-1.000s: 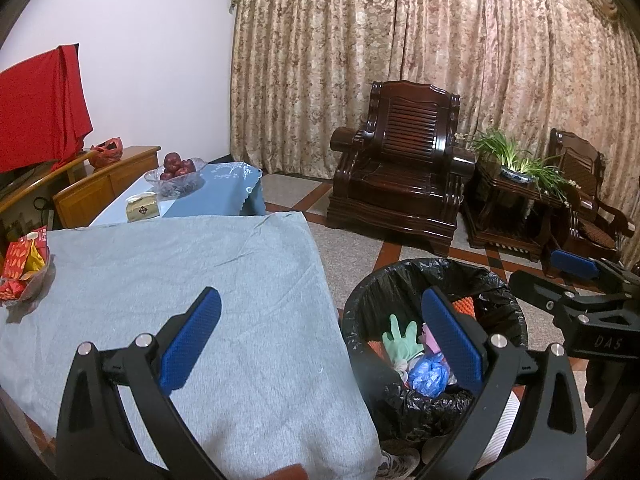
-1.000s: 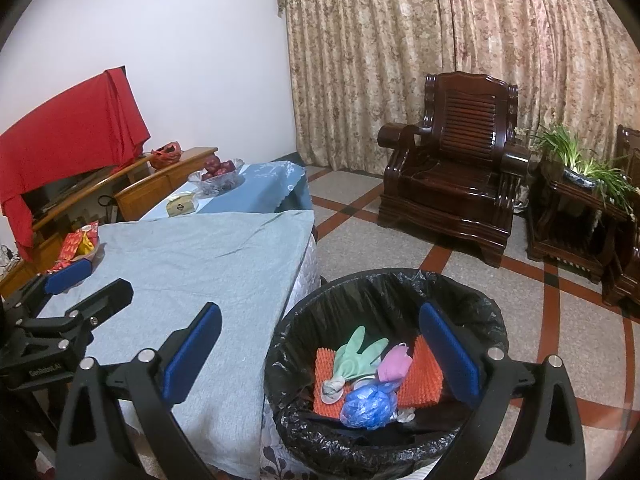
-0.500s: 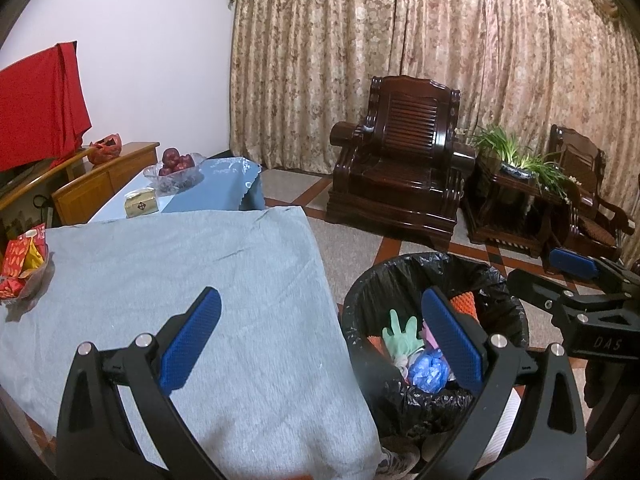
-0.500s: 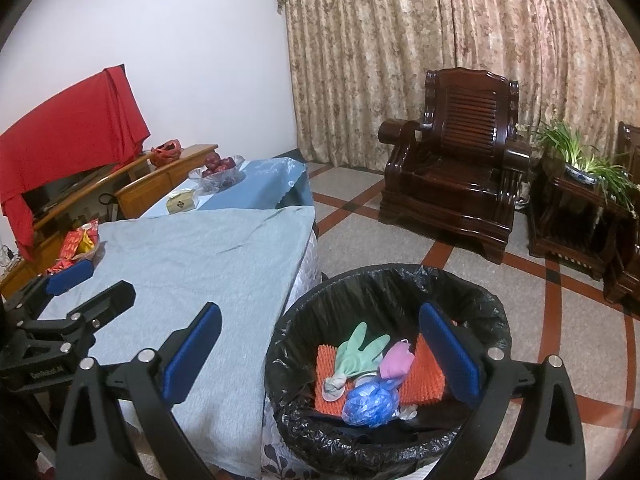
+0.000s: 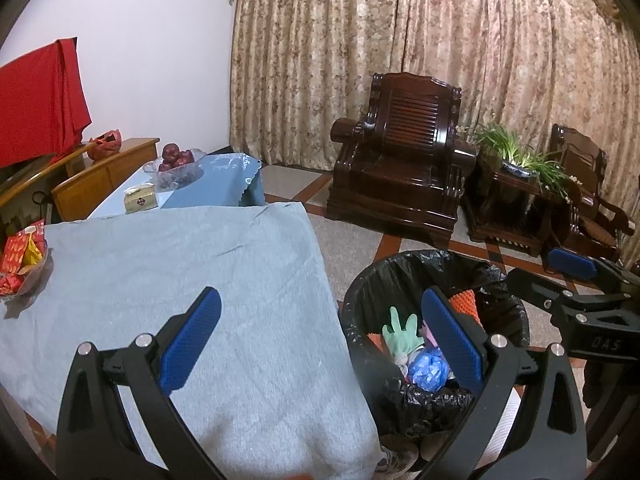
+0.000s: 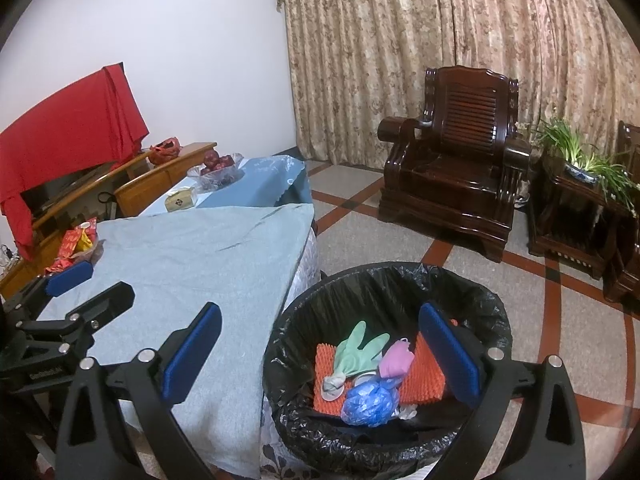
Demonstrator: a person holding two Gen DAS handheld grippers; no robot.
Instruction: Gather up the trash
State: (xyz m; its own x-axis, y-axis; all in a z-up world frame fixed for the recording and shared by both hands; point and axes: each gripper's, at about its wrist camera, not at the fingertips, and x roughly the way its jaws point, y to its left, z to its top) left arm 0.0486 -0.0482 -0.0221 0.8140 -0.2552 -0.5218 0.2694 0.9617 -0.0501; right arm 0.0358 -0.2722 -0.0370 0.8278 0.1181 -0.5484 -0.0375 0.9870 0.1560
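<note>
A bin with a black liner (image 6: 384,288) stands on the floor beside the table, also in the left wrist view (image 5: 400,276). Inside lie a green glove (image 6: 356,350), a pink mask (image 6: 396,360), a blue plastic ball (image 6: 370,400) and orange mesh (image 6: 424,376). My left gripper (image 5: 320,340) is open and empty over the table's near right edge. My right gripper (image 6: 320,350) is open and empty above the bin's left rim. Each gripper shows in the other's view, the right one (image 5: 576,276) and the left one (image 6: 76,280).
The table has a grey-blue cloth (image 5: 180,264). A dish of red packets (image 5: 22,256) sits at its far left. Behind are a blue-clothed table with a fruit bowl (image 5: 176,162) and a small box (image 5: 140,198). A wooden armchair (image 6: 456,168) and plant stand (image 6: 576,200) stand on the tiled floor.
Both grippers have lifted and drawn back slightly; the bin and table sit a little lower in view. Both stay open and empty.
</note>
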